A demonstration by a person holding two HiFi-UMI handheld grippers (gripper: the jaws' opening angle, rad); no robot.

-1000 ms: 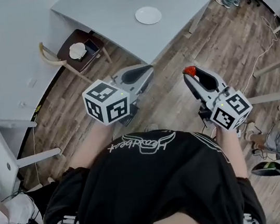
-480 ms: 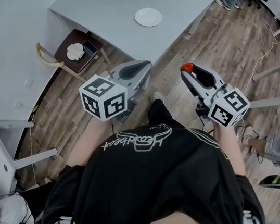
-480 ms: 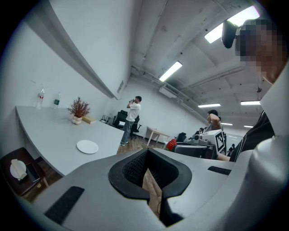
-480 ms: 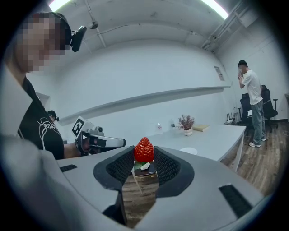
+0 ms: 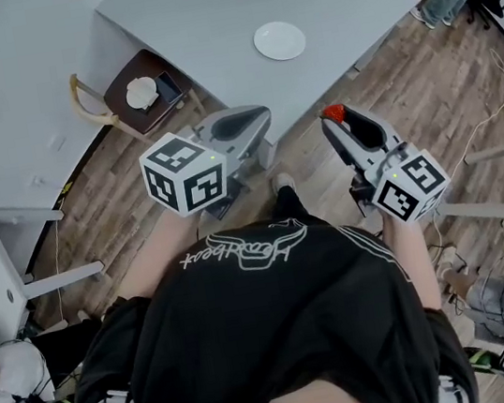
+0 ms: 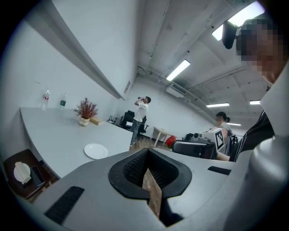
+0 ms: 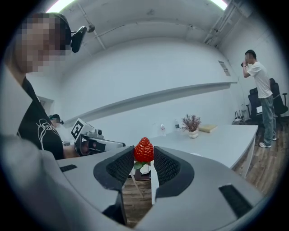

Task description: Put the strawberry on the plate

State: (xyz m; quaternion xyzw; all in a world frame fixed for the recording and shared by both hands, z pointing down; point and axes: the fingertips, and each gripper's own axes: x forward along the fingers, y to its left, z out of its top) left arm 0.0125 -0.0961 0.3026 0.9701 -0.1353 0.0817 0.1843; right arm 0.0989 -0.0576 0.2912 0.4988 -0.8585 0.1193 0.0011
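A red strawberry with green leaves stands upright between the pads of my right gripper, which is shut on it. In the head view the strawberry shows at the tip of the right gripper, above the wooden floor and short of the table. The white plate lies empty on the grey table ahead; from the left gripper view the plate is at lower left. My left gripper hangs level beside the right one, near the table's front edge, its jaws shut on nothing.
A wooden chair with a white object on its seat stands left of the table. A potted plant and a flat box sit at the table's far end. A person stands by office chairs beyond it. Cables lie on the floor at right.
The table and plate have shifted slightly right and lower in the head view. Both grippers keep their pose, the strawberry still gripped; the right one sits a little higher.
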